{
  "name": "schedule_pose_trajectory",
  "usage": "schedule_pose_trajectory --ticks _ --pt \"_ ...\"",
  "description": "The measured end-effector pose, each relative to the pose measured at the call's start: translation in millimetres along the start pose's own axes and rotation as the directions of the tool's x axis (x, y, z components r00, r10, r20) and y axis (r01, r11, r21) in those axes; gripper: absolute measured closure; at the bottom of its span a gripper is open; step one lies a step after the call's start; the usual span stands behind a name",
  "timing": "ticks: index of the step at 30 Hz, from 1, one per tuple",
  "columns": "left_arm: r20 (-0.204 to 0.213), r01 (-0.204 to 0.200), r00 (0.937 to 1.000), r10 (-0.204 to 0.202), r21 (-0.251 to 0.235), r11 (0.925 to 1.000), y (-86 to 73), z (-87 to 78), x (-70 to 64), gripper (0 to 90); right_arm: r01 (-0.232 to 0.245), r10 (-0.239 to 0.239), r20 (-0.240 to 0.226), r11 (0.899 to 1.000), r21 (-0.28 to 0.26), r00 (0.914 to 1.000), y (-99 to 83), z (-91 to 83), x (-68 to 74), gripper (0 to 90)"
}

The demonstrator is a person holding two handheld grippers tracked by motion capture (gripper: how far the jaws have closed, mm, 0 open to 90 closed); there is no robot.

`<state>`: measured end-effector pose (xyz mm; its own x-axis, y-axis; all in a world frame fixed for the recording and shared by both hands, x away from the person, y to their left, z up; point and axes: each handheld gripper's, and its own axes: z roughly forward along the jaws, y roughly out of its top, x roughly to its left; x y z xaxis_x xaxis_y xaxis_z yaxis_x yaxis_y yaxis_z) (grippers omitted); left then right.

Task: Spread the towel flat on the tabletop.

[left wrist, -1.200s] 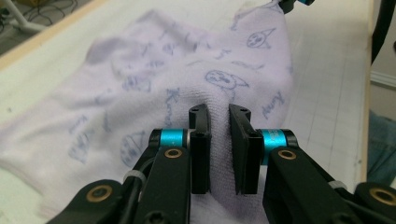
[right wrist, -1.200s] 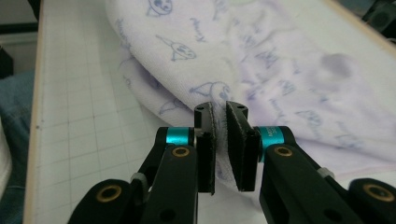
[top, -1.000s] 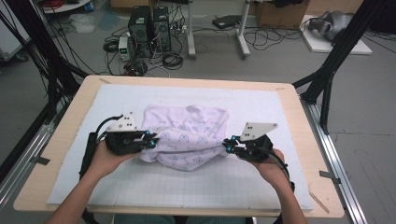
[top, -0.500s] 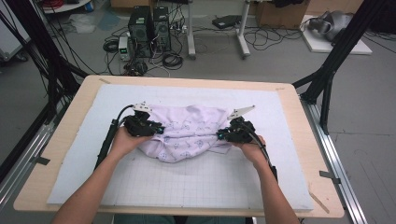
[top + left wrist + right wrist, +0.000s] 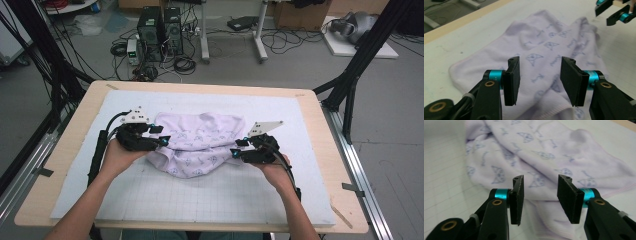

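Observation:
A pale lilac garment (image 5: pixel 200 143) with small blue prints lies folded over itself in the middle of the white gridded mat (image 5: pixel 210 200). My left gripper (image 5: pixel 162 136) sits at the cloth's left edge, open, its jaws spread over the fabric (image 5: pixel 541 57) with nothing pinched. My right gripper (image 5: pixel 235 149) is at the cloth's right edge, also open, its jaws apart just above the hem (image 5: pixel 544 195). The right gripper's teal-tipped jaws show far off in the left gripper view (image 5: pixel 614 11).
The mat covers a wooden table (image 5: pixel 65 145) with bare borders on all sides. Black frame posts (image 5: pixel 350 80) stand at the table's far corners. Computers and cables (image 5: pixel 160 35) lie on the floor beyond the far edge.
Both grippers carried the cloth's near edge away from the person, folding it over, then let go and drew slightly back. Both jaws have opened.

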<state>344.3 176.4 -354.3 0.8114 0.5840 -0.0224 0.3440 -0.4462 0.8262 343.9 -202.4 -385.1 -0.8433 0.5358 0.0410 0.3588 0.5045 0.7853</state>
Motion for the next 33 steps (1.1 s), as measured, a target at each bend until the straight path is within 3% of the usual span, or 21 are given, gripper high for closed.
schedule_pose_trajectory --ticks 2,7,10,12,15,18,21,24,28,33 --pt "0.018 -0.022 0.9996 0.022 0.029 0.9993 -4.4 6.1 -5.9 51.1 0.008 -0.008 -0.021 1.000 0.002 0.9998 -1.9 3.5 5.7 53.2" --pt "0.061 -0.028 0.9979 0.021 0.110 0.9935 -24.7 31.7 -12.4 52.5 0.020 -0.017 -0.060 0.999 0.049 0.9981 -7.5 28.9 20.3 49.4" --pt "0.043 -0.034 0.9987 0.028 0.146 0.9887 -35.8 40.7 -12.7 50.9 0.017 -0.012 -0.066 0.997 0.070 0.9978 -8.5 45.9 23.4 47.2" --pt "0.018 -0.049 0.9988 0.046 0.188 0.9810 -41.0 44.2 -12.0 51.2 0.029 -0.024 -0.058 0.996 0.087 0.9980 -8.0 56.7 24.1 48.4" --pt "-0.033 -0.087 0.9948 0.096 0.217 0.9723 -43.3 46.9 -13.7 65.7 0.033 -0.030 -0.035 0.995 0.099 0.9989 -6.5 69.5 24.1 54.6" --pt "-0.043 -0.106 0.9919 0.119 0.238 0.9654 -43.4 49.7 -14.8 76.1 0.038 -0.037 -0.015 0.996 0.082 0.9992 -5.0 73.0 21.4 67.1" --pt "-0.036 -0.101 0.9931 0.112 0.225 0.9692 -41.7 45.3 -15.9 80.3 0.025 -0.023 -0.030 0.997 0.068 0.9993 -5.5 70.3 19.8 77.6" --pt "-0.028 -0.086 0.9954 0.092 0.169 0.9818 -36.9 31.3 -18.6 81.7 0.049 -0.047 -0.049 0.998 0.041 0.9977 -4.5 59.1 22.1 82.3" --pt "-0.017 -0.076 0.9968 0.078 0.113 0.9908 -27.7 10.4 -22.4 82.3 0.069 -0.069 -0.059 0.998 0.007 0.9959 -3.8 34.1 24.8 83.6" --pt "-0.017 -0.110 0.9936 0.112 0.056 0.9923 -8.6 -9.3 -32.5 82.5 0.079 -0.081 -0.045 0.995 -0.055 0.9957 -5.2 -9.3 26.7 84.2"
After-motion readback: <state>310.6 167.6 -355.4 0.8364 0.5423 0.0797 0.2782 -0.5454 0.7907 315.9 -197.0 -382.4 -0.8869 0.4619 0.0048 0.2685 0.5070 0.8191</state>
